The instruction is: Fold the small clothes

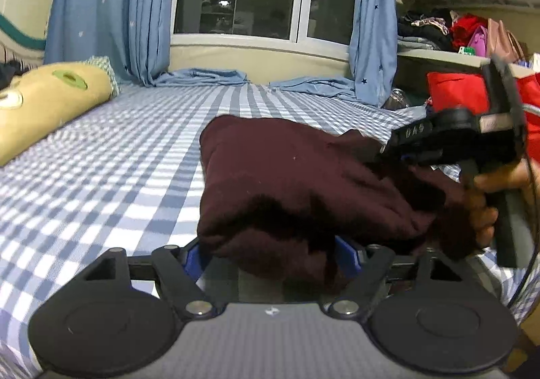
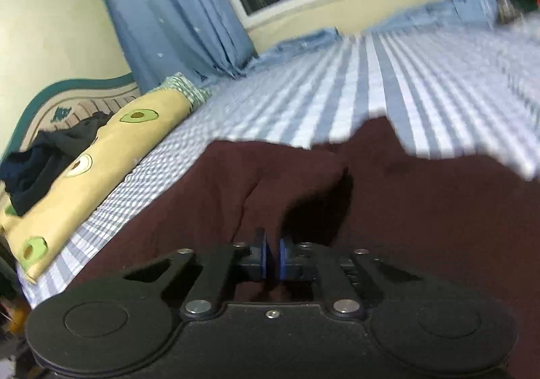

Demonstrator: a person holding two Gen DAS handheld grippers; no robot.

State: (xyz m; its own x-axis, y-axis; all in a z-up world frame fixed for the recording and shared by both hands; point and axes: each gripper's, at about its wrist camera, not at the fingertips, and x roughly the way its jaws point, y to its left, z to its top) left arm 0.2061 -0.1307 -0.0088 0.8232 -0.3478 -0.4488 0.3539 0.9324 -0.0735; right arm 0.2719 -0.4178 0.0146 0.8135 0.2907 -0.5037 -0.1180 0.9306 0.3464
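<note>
A dark maroon garment (image 1: 287, 183) (image 2: 388, 210) lies bunched in thick folds on the blue checked bed sheet (image 1: 118, 176) (image 2: 354, 92). My left gripper (image 1: 270, 259) stands open at the garment's near edge. A thick fold fills the space between its blue pads (image 1: 193, 260). My right gripper (image 1: 384, 151) comes in from the right, held by a hand (image 1: 489, 210), and its tip is buried in a raised peak of the cloth. In the right wrist view the right gripper (image 2: 273, 244) has its pads almost together over the maroon cloth.
A yellow avocado-print pillow (image 1: 50, 102) (image 2: 101, 169) lies along the left side, with dark clothes (image 2: 44, 166) on it. Blue curtains (image 1: 101, 14) and a window stand behind the bed. Shelves with clothes and bags (image 1: 472, 31) and a red bag (image 1: 455, 92) are at the right.
</note>
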